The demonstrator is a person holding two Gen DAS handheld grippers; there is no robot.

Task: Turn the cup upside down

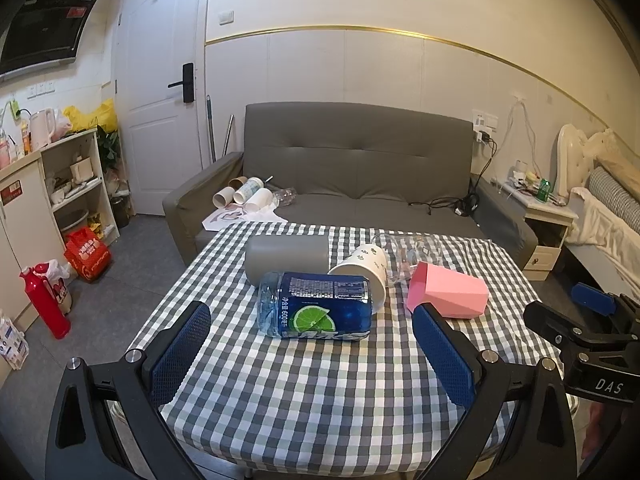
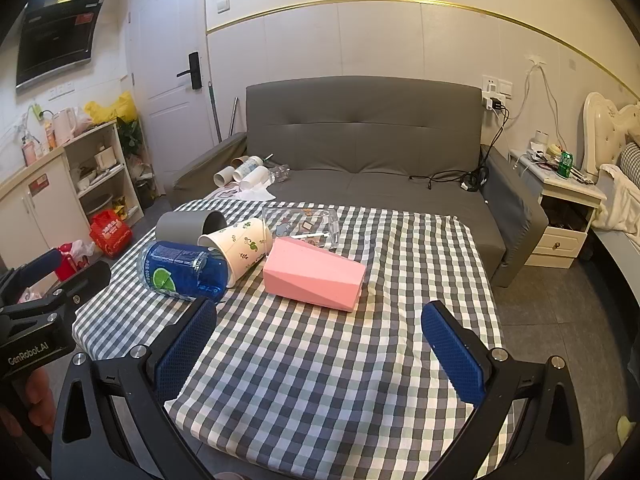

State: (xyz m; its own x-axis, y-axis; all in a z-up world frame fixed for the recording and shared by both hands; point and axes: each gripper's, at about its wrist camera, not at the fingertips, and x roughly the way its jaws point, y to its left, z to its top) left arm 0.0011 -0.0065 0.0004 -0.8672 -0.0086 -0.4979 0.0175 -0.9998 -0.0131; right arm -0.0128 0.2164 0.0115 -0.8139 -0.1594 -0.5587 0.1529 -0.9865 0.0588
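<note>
Pink faceted plastic cup (image 2: pixel 316 277) lies on its side on checkered-cloth surface (image 2: pixel 340 360), at 12 o'clock of right hand-held gripper (image 2: pixel 320 354); left hand-held gripper (image 1: pixel 316 354) too is spread, empty.

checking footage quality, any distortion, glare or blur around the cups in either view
Left wrist view: strong fisheye bending, dark corners, pink cup sharp, clear cup hard to make out. Right wrist view: same bending, pink cup crisp, soft even light, no glare.
</note>
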